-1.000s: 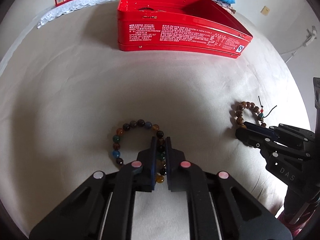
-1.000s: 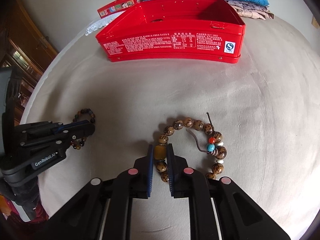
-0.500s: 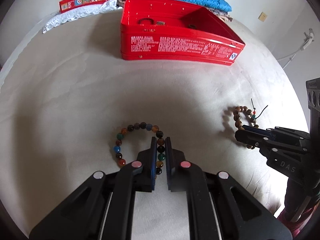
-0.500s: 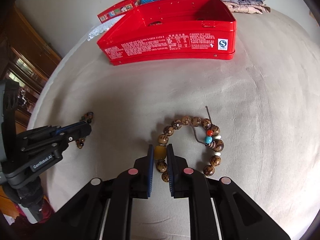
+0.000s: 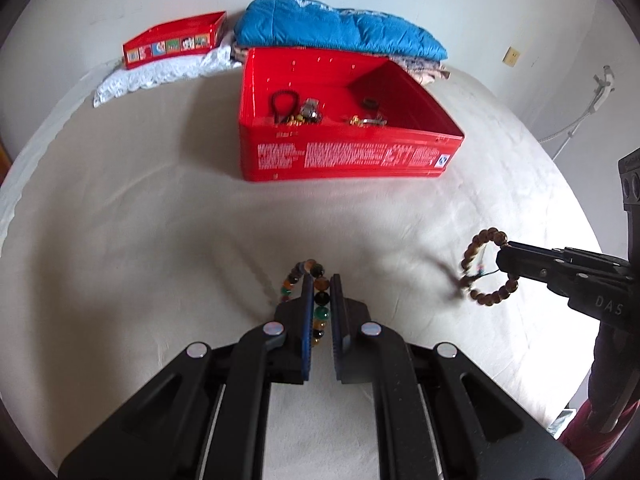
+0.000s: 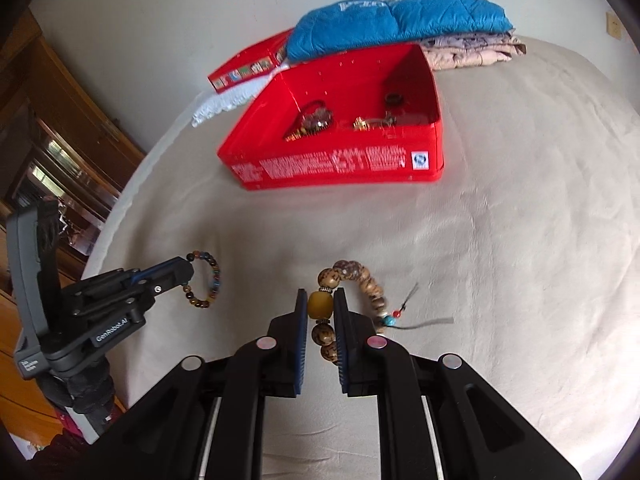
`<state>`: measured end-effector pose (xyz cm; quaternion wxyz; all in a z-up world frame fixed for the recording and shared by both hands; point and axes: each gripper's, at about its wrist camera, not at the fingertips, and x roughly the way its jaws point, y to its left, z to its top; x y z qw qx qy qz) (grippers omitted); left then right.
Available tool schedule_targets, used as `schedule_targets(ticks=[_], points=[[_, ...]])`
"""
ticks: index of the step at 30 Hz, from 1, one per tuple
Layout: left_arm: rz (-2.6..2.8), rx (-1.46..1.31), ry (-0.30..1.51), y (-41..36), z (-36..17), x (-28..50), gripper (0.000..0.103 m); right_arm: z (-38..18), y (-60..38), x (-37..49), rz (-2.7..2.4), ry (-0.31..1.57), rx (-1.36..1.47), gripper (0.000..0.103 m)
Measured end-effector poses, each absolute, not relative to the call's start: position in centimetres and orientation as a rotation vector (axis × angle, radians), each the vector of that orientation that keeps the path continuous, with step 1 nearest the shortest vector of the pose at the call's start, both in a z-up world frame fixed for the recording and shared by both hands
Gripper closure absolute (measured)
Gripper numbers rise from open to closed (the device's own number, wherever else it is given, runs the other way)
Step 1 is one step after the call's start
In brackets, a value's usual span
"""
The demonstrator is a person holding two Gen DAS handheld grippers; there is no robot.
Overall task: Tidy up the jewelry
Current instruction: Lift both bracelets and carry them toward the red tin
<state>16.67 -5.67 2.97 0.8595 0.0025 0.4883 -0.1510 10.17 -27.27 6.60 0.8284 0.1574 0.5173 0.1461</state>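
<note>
Tilting steeply downward over the cream-covered bed (image 5: pixel 160 240), both grippers are raised off the cover, each with a bracelet hanging from it. The left gripper (image 5: pixel 321 292) has its fingers (image 5: pixel 307 312) nearly shut on the multicoloured bead bracelet (image 5: pixel 318 300), a few dark, green and amber beads pinched in the narrow gap, and the rest of the loop dangling clear of the sheet. From the right wrist view that same bracelet (image 6: pixel 208 280) hangs as an open ring from the tip of the left gripper (image 6: pixel 186 270).

The right gripper (image 6: pixel 320 304) has its fingers (image 6: pixel 301 320) clamped on the yellow bead of the brown wooden bracelet (image 6: pixel 356 276), the speckled beads curving off to the right and a short cord with a turquoise and a red bead trailing. From the left wrist view the wooden bracelet (image 5: pixel 486 268) hangs slightly blurred from the right gripper (image 5: pixel 502 256).

Farther back on the bed sits the open red tin (image 5: pixel 344 160), holding a dark loop and some small gold and metal pieces. Behind it lie a folded blue quilt (image 5: pixel 340 28), a smaller red box (image 5: pixel 172 40) and white lace cloth (image 5: pixel 160 76).
</note>
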Motion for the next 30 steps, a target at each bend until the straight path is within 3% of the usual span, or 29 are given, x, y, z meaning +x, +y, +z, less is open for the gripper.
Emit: schedule_targets(ticks=[17,30], points=[[-0.327,0.045,0.904,-7.1,7.0,17.4,0.097,10.3,-27.5,12.1,0.368,1.033,0.321,0.091],[-0.340,0.051,0.852,-8.9,10.2,22.4,0.097,13.4,-28.7,18.8,0.301,0.961,0.309,0.091]])
